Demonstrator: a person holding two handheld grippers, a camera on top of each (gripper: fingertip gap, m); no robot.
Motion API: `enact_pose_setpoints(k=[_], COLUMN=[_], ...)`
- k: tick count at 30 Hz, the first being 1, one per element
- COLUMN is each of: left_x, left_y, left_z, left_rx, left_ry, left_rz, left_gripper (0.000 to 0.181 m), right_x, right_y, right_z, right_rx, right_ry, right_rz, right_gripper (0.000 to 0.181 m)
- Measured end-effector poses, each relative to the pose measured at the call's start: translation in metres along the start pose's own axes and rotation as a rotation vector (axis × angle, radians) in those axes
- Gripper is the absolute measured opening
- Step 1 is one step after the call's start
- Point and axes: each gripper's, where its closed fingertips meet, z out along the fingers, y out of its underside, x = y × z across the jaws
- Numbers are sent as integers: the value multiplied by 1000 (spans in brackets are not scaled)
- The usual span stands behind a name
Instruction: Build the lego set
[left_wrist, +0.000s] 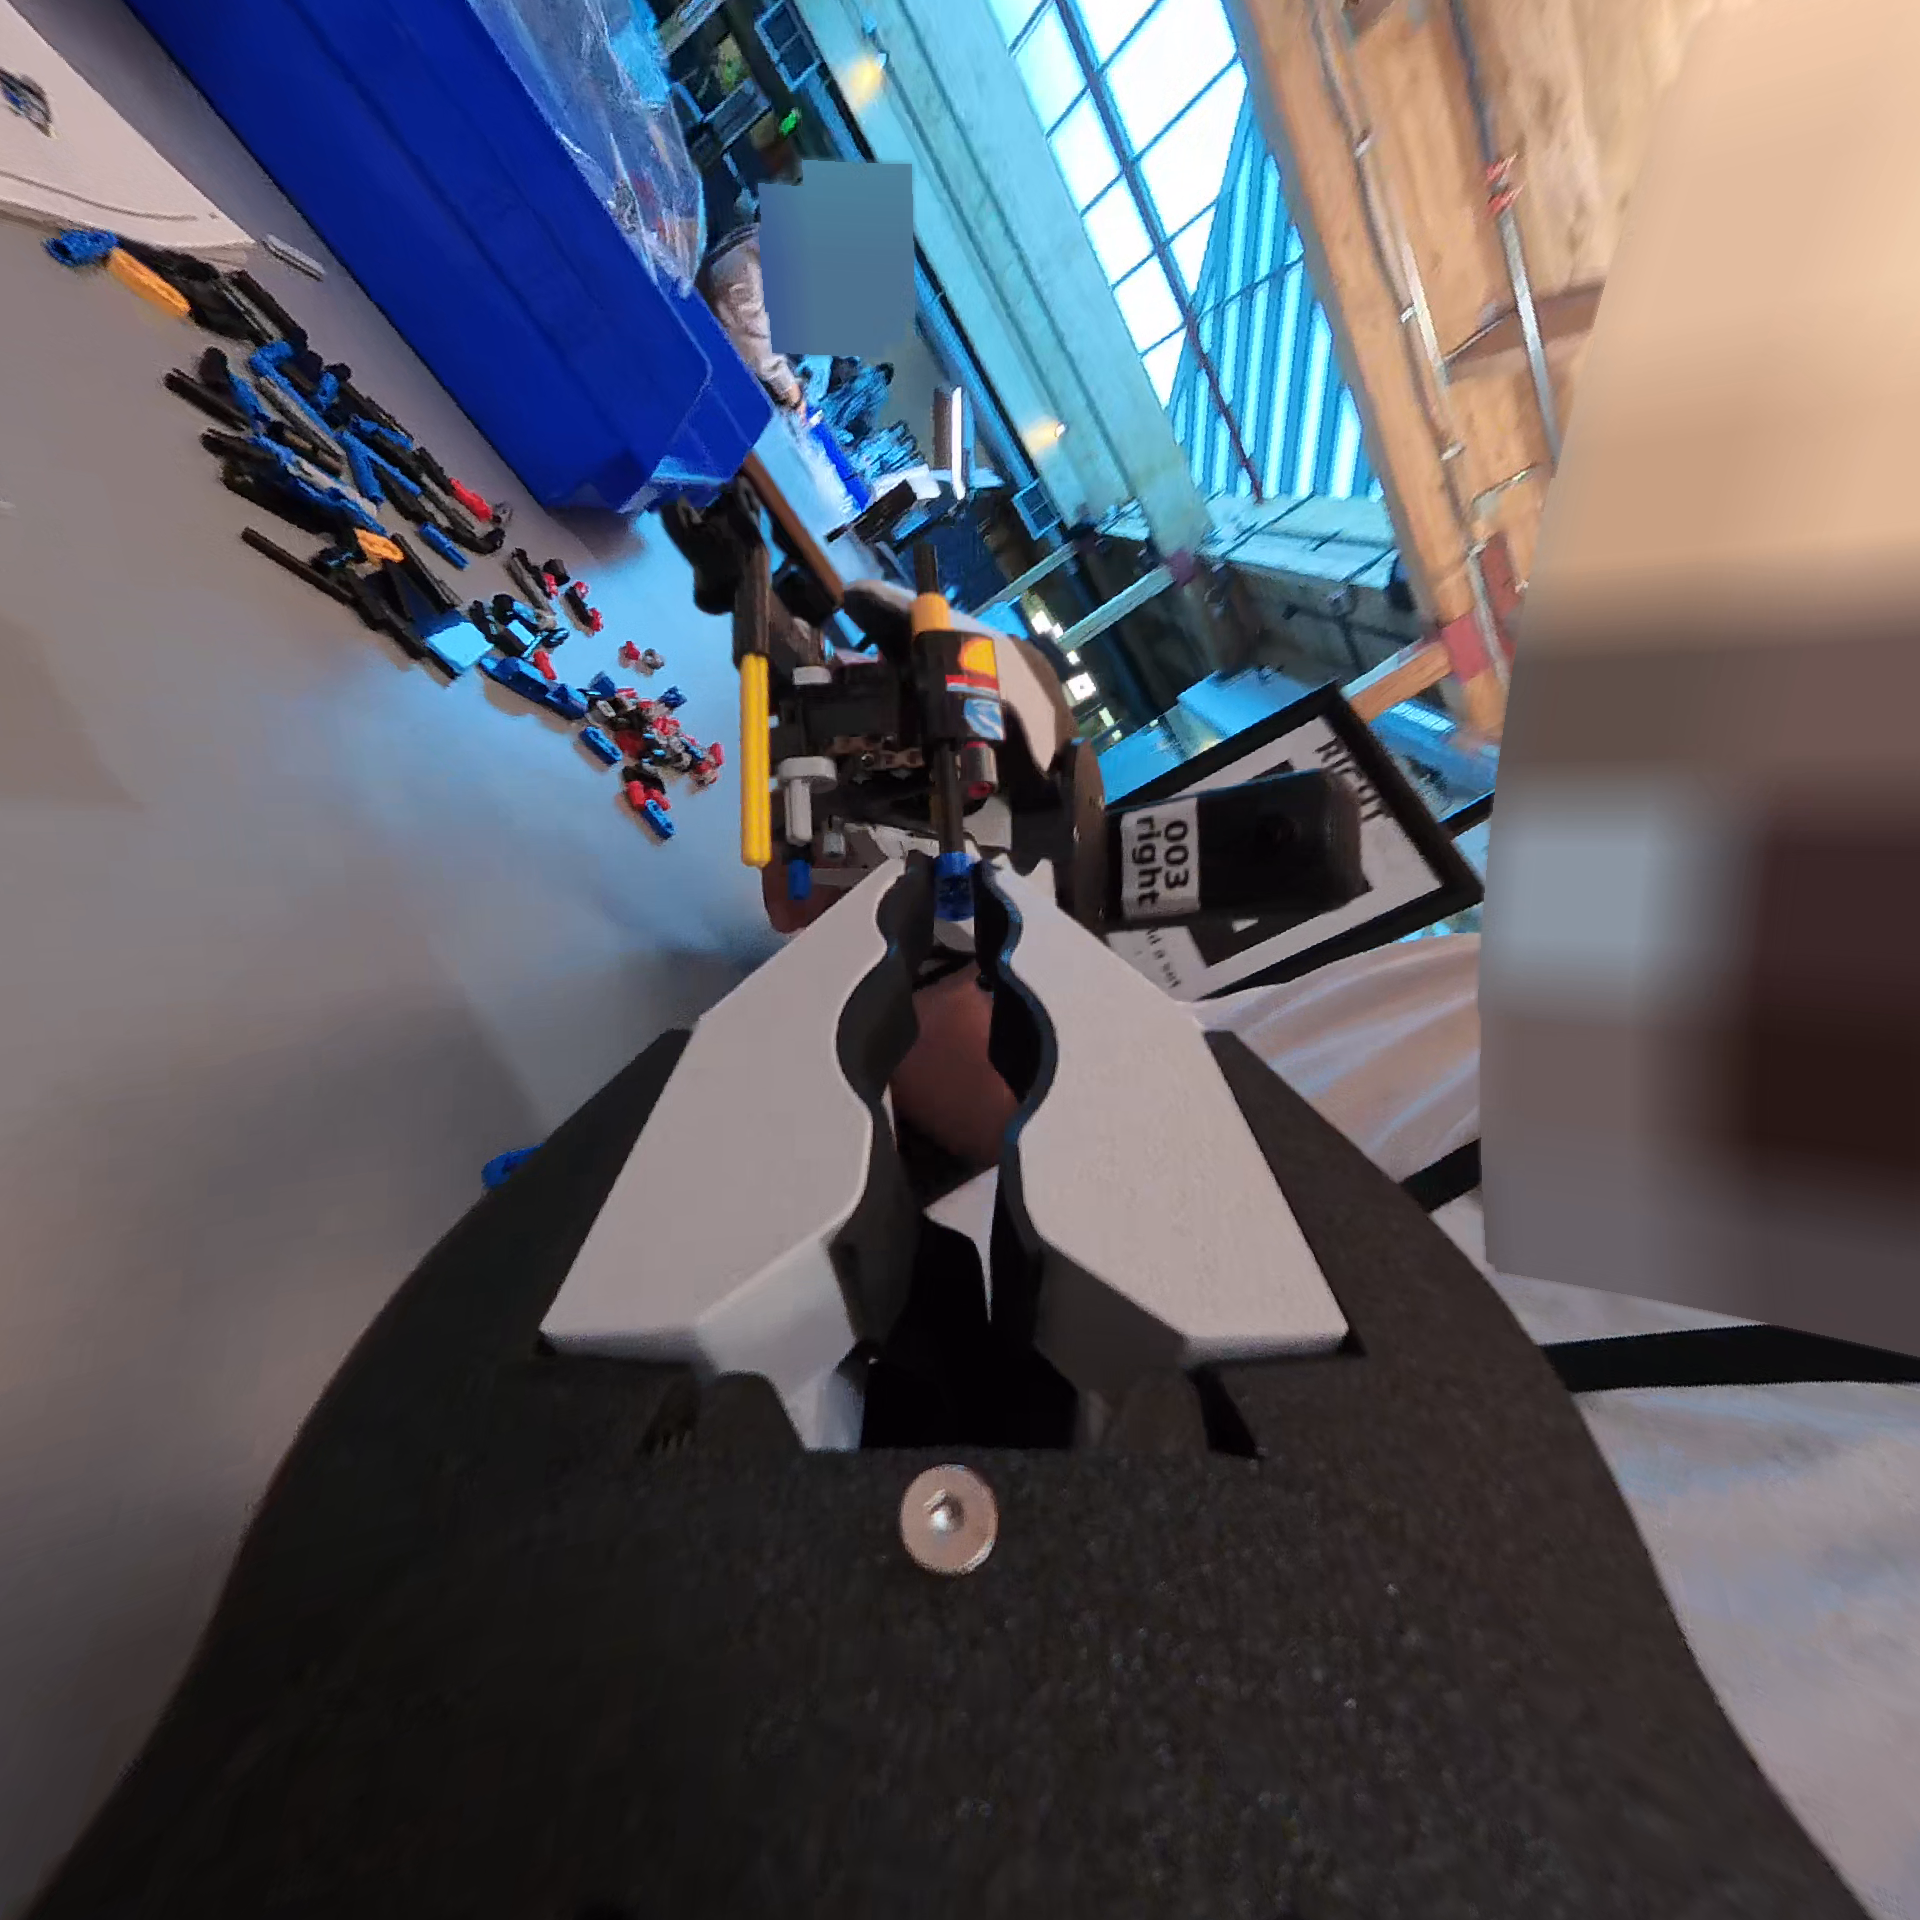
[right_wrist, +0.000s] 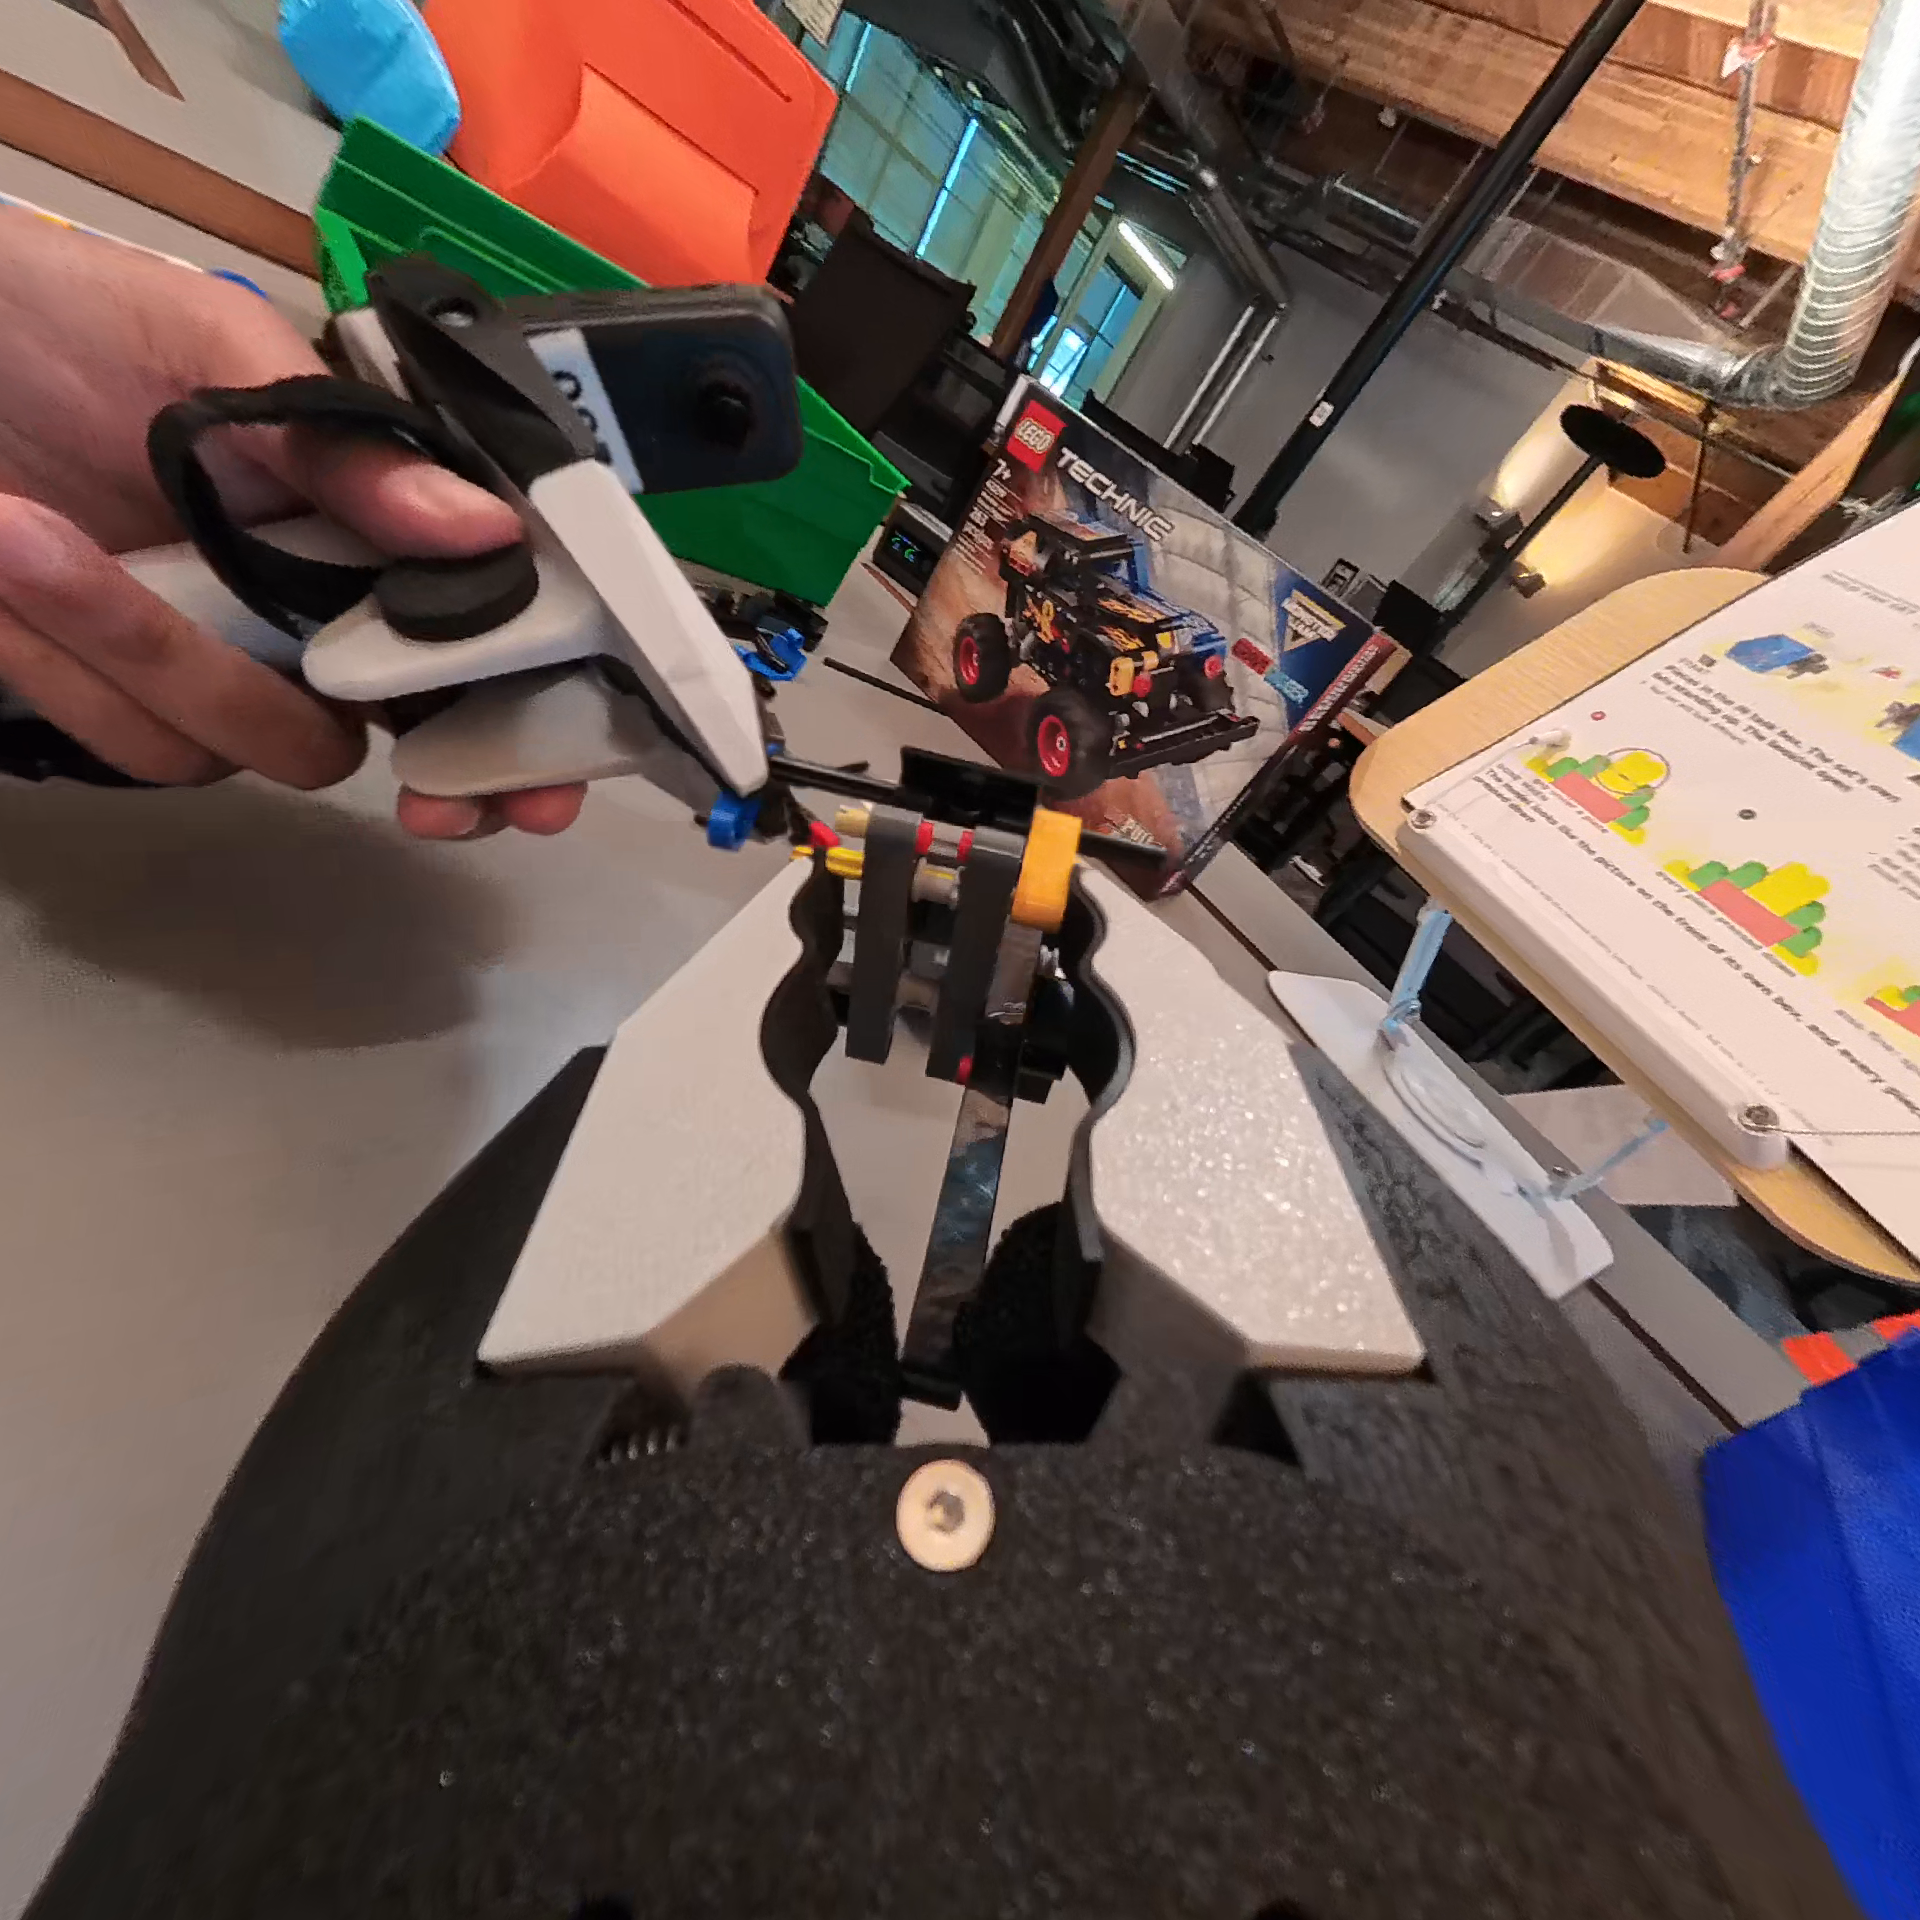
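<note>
My right gripper (right_wrist: 940, 935) is shut on a part-built lego assembly (right_wrist: 935, 914) of dark grey beams with a yellow connector (right_wrist: 1047, 868), held above the table. A black axle (right_wrist: 831, 774) sticks out of its left side. My left gripper (right_wrist: 746, 798) is shut on a small blue piece (right_wrist: 730, 818) at the end of that axle. In the left wrist view my left gripper (left_wrist: 945, 888) pinches the blue piece (left_wrist: 954, 871) with the axle (left_wrist: 948, 790) running into the assembly (left_wrist: 883, 738). The right gripper's camera (left_wrist: 1236, 852) shows behind it.
A pile of loose black, blue and red lego pieces (left_wrist: 353, 468) lies on the grey table beside a blue bin (left_wrist: 468, 260). The lego box (right_wrist: 1091, 644), green bin (right_wrist: 727, 499) and orange bin (right_wrist: 623, 135) stand behind. An instruction board (right_wrist: 1714, 831) on a stand is at the right.
</note>
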Motion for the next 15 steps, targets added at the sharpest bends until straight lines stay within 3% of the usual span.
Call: enact_pose_setpoints(k=[8,15], left_x=[-5,-5], left_y=[16,19], left_z=[-9,-9], left_rx=[-207,-248], left_ry=[-119,-113], left_rz=[95,94], left_gripper=[5,5], right_x=[-16,-18], right_y=[1,1], right_z=[2,3], right_rx=[-1,-11], right_ry=[-60,-65], right_rz=[-55,-53], right_gripper=[41,46])
